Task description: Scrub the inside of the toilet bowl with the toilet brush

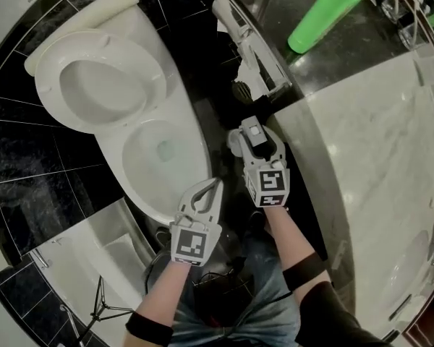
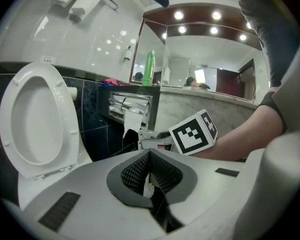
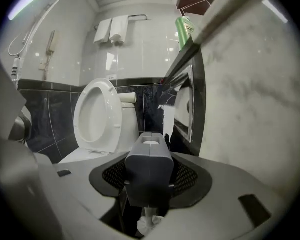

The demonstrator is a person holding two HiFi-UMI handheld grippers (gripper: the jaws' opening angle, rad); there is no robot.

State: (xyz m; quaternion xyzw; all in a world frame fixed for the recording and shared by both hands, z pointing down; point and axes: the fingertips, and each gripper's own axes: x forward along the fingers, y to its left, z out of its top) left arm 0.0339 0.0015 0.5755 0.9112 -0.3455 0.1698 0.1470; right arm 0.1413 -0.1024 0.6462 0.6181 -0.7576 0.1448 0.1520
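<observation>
The white toilet [image 1: 141,114] stands at the left of the head view with its seat and lid [image 1: 98,82] raised and the bowl [image 1: 159,154] open. My right gripper [image 1: 254,130] hangs just right of the bowl, shut on the toilet brush [image 1: 254,136] by its grey handle. In the right gripper view the grey handle [image 3: 149,171] fills the jaws and white bristles [image 3: 150,225] show below. My left gripper [image 1: 213,185] is at the bowl's near rim with its tips together and nothing held. From the left gripper view [image 2: 150,156] the raised seat [image 2: 35,124] is at left.
A marble counter [image 1: 376,143] runs along the right, with a green bottle [image 1: 325,13] on its dark ledge. A paper holder shelf [image 1: 249,49] sits between toilet and counter. A glass shower corner [image 1: 94,255] is at lower left. The person's legs are below the grippers.
</observation>
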